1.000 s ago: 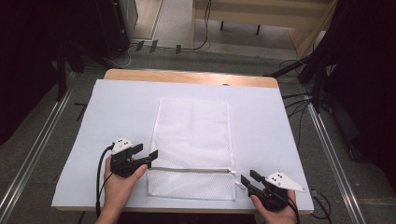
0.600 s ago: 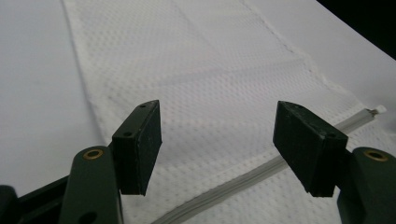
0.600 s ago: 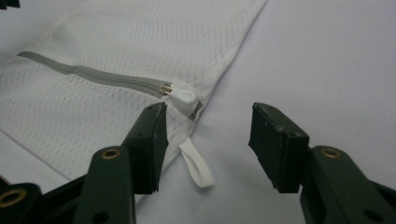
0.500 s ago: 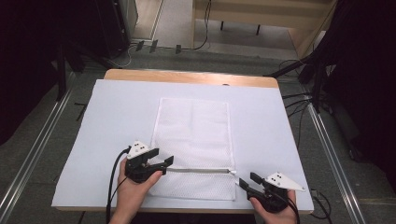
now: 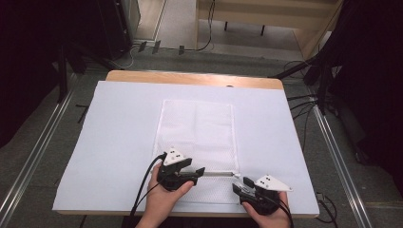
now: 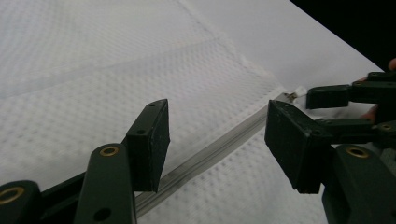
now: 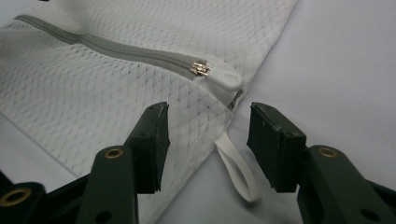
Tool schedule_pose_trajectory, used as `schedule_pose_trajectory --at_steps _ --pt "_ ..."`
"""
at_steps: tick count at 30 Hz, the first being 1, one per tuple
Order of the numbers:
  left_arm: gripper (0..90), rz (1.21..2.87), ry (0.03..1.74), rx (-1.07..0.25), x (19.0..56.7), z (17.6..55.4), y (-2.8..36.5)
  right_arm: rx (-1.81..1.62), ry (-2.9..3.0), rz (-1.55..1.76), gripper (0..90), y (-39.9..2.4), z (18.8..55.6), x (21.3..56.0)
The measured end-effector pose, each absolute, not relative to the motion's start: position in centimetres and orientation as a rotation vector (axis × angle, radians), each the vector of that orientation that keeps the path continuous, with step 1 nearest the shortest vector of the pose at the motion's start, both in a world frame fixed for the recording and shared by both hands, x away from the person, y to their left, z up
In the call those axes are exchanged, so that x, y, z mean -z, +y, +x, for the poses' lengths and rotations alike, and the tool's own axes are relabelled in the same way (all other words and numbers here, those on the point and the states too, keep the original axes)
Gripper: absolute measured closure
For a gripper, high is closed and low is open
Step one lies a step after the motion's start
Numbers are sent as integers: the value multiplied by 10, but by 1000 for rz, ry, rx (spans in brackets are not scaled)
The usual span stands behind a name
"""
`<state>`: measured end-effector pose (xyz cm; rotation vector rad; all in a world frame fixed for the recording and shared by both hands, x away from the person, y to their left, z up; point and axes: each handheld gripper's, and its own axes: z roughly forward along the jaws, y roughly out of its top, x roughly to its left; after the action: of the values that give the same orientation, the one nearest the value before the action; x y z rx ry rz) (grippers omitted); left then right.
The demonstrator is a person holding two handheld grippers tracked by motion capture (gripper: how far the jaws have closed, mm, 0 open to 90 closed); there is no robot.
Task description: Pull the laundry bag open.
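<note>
the white mesh bag is lying flat on the white sheet that is covering the table, a little toward the person's side of the middle. its long axis is running away from the person toward the far edge of the table, and its grey zipper is crossing the bag's short way near the near end, running left to right. the zipper's metal slider is sitting at the right end of that line, next to a white tab, and a white loop is trailing off the bag's right corner onto the sheet.

the left gripper is hanging over the zipper about midway along it; its jaws have just been closing but are standing apart, with the zipper line passing below the gap and nothing pinched between them. the right gripper is hovering just off the bag's near right corner with jaws parted, empty, the loop lying on the sheet between and below them.

the two grippers are facing each other along the zipper, and each is standing in the other's line. the sheet is offering wide bare margins left and right of the bag and beyond its far end; the near edge of the table is just behind both hands
</note>
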<state>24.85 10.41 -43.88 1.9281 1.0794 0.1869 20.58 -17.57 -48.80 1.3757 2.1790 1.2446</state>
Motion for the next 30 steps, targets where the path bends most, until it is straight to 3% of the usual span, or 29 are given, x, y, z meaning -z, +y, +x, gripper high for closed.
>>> schedule_pose_trajectory --at_steps 4,8,11,12,20,23,27,28,30 --pt "421 1937 1061 -167 438 250 91 -1193 2169 1338 492 -163 202 492" --pt "427 1956 1034 -144 437 253 74 -1114 2113 1310 667 -156 197 494" --pt "434 1964 1018 -119 437 255 60 -1135 2092 1346 866 -161 199 495" --pt "438 1966 1020 -105 436 257 55 -1147 2101 1350 888 -162 200 494" --pt "560 1995 1031 -39 437 268 26 -1219 2056 1303 900 -166 198 481" --pt "536 1993 1041 -42 434 273 15 -1226 2047 1270 900 -165 196 477" --pt "410 2038 1069 -58 434 279 -2 -1241 2046 1260 900 -164 196 477" --pt "406 2057 1072 -69 434 279 -6 -1243 2048 1256 900 -164 196 476" --pt "487 2087 1061 -83 436 280 -12 -1256 2044 1242 900 -164 195 474"
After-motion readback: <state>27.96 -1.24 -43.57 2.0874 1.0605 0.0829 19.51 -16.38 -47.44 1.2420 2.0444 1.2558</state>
